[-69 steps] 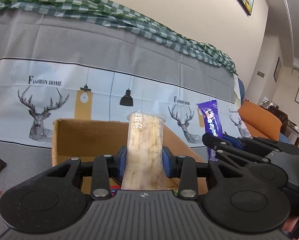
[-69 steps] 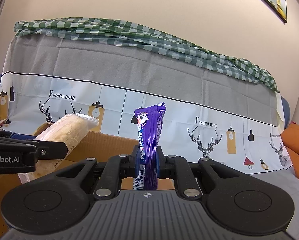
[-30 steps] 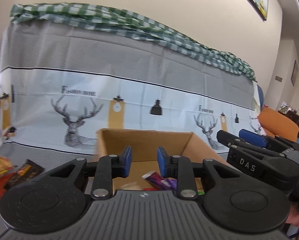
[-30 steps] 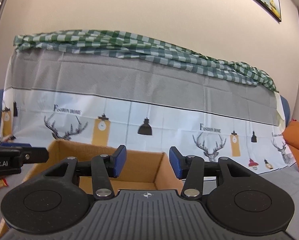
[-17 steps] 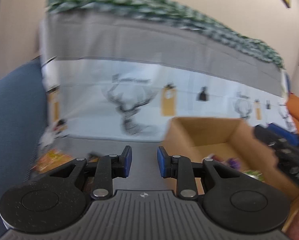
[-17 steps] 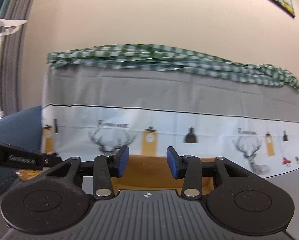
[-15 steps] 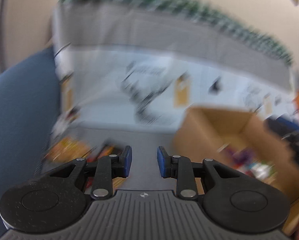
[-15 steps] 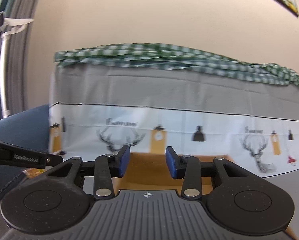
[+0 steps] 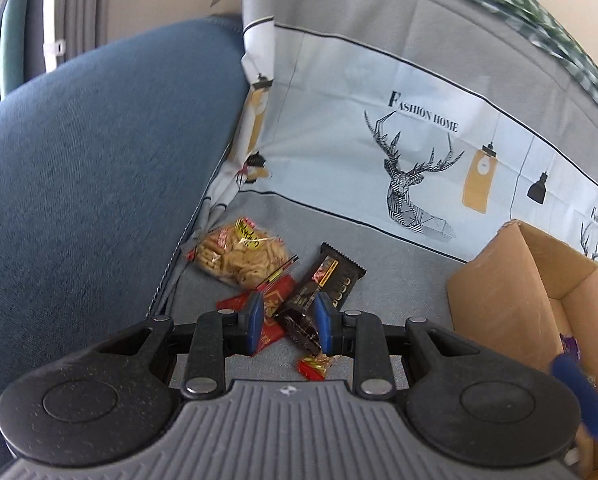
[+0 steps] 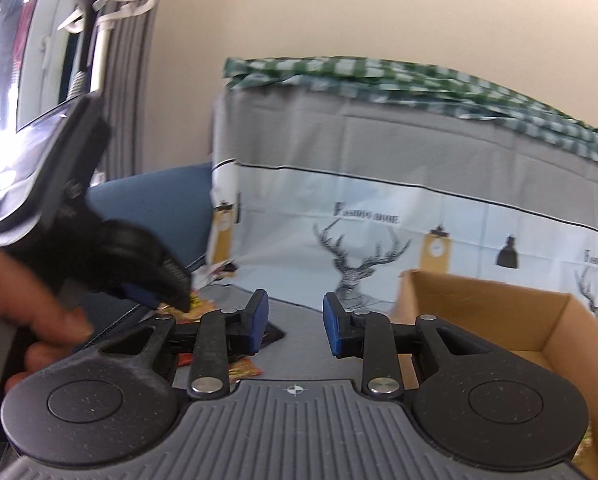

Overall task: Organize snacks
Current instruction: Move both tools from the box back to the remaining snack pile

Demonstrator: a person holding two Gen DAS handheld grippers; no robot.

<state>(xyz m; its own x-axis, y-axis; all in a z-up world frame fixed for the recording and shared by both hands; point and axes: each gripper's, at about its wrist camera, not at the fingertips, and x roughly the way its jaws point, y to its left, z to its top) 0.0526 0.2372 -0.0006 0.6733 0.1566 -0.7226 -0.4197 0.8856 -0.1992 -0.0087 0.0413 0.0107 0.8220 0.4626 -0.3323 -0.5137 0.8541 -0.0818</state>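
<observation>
**Both claws spread near the snack pile**

Left wrist view: the left claw [image 9: 289, 326] is spread and holds nothing, poised over a dark chocolate bar wrapper [image 9: 323, 294] and a red packet [image 9: 270, 320]. A clear bag of biscuits [image 9: 241, 254] lies in the sofa seat's [image 9: 379, 252] back corner, against the blue armrest [image 9: 91, 184]. The cardboard box [image 9: 503, 292] stands toward the seat's right side, well apart from the pile.

Right wrist view: the right claw [image 10: 293, 322] is spread and empty. The left claw [image 10: 155, 284], blurred, sits by the snacks. The cardboard box [image 10: 499, 312] is open on the right.
</observation>
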